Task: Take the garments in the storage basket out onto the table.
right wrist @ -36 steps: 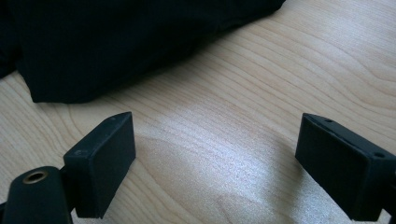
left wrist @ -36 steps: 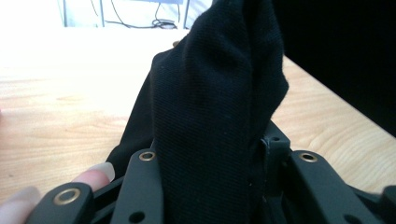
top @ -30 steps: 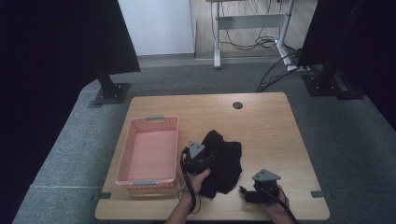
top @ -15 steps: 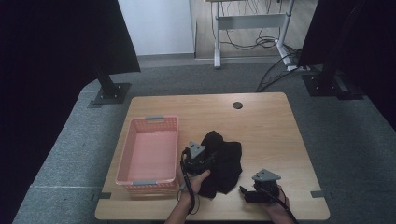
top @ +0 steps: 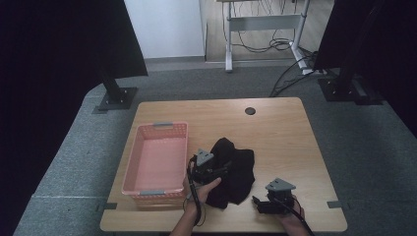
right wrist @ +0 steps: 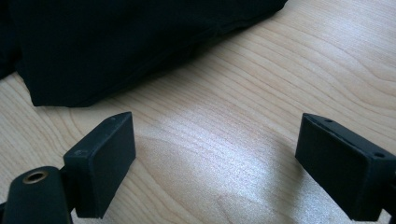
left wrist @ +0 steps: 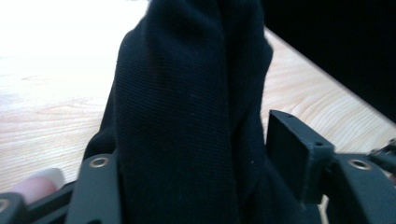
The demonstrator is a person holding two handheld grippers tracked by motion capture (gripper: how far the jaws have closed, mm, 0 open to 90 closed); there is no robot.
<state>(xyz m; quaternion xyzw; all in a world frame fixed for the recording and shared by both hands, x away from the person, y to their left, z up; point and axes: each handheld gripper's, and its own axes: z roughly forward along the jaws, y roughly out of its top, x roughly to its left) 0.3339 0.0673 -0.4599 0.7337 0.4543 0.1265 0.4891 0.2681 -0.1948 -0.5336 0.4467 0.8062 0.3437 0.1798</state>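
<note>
A black cloth lies bunched at lower centre of the desk, just right of the pink basket. The left gripper has just been opening its jaws; a fold sits between them, unpinched. At lower right, the right gripper stands wide apart over bare wood.
</note>
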